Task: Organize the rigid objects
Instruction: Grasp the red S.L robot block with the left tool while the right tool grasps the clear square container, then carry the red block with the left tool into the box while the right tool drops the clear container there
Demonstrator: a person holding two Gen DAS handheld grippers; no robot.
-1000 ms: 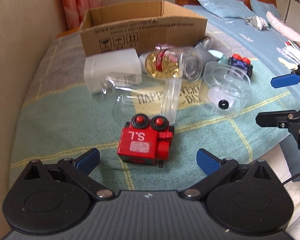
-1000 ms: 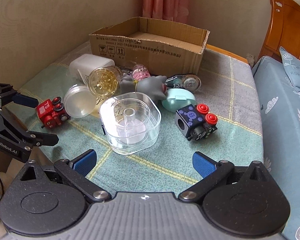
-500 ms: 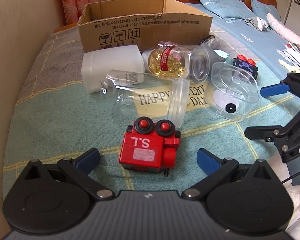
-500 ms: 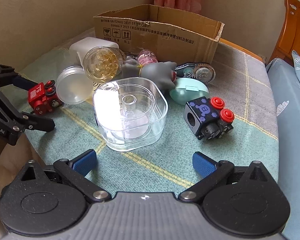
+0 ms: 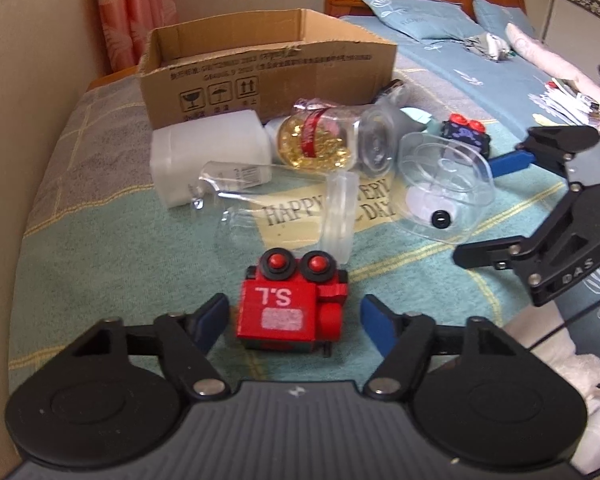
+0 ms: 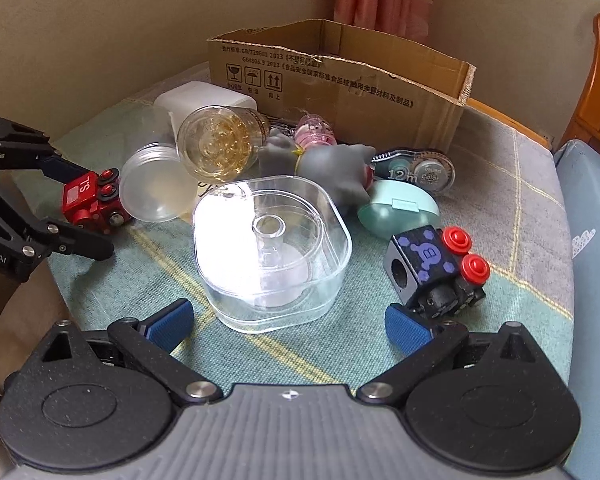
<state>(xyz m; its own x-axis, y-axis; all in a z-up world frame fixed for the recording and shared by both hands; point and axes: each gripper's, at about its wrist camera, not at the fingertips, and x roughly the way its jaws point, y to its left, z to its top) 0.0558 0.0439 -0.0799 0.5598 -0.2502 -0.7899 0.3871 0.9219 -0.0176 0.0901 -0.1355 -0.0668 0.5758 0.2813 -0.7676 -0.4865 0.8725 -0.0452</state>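
Left wrist view shows the left gripper closing its fingers around the red toy on the bed cover, pads flanking it but not yet pressing. Its stepped right side may make the toy twist or squirt forward into the clear tube. The right gripper hangs released before the clear tub, box behind.

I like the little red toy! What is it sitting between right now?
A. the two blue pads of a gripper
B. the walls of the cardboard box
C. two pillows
A: the red toy sits on the blanket between the left gripper and its closing blue pads, with a small gap each side.
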